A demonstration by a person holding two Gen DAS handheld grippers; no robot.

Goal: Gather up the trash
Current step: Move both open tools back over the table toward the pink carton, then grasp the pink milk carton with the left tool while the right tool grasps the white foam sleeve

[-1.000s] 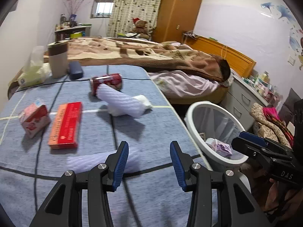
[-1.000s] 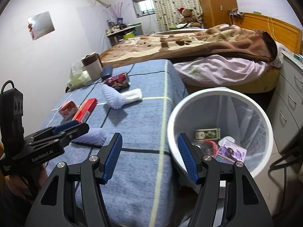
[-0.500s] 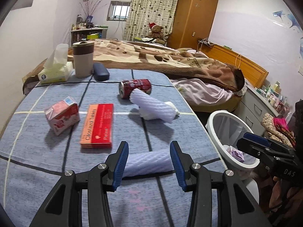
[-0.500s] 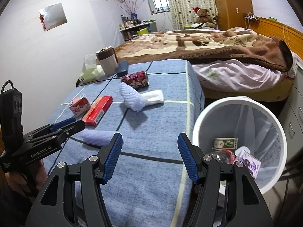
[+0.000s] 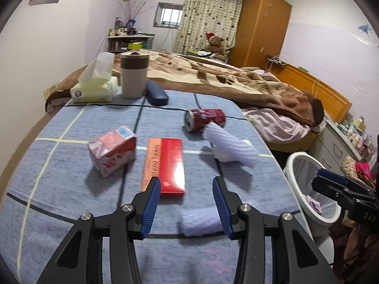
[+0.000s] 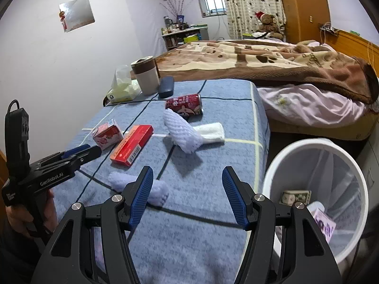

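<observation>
Blue bedspread (image 5: 71,189) ahead — red box (image 5: 165,163) lies lengthwise away, just past my left gripper (image 5: 187,203), jaws apart and empty; right gripper (image 6: 189,196), also agape, sits farther.

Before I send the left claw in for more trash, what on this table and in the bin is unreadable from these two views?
- Foam sleeve, left wrist view: right end hidden behind the left claw finger; blurred.
- Red box: glare and blur spoil its print.
- Trash bin, right wrist view: bottom partly hidden by the right claw and the bin's wall; cut off in left view.
- Can: label too small.
</observation>
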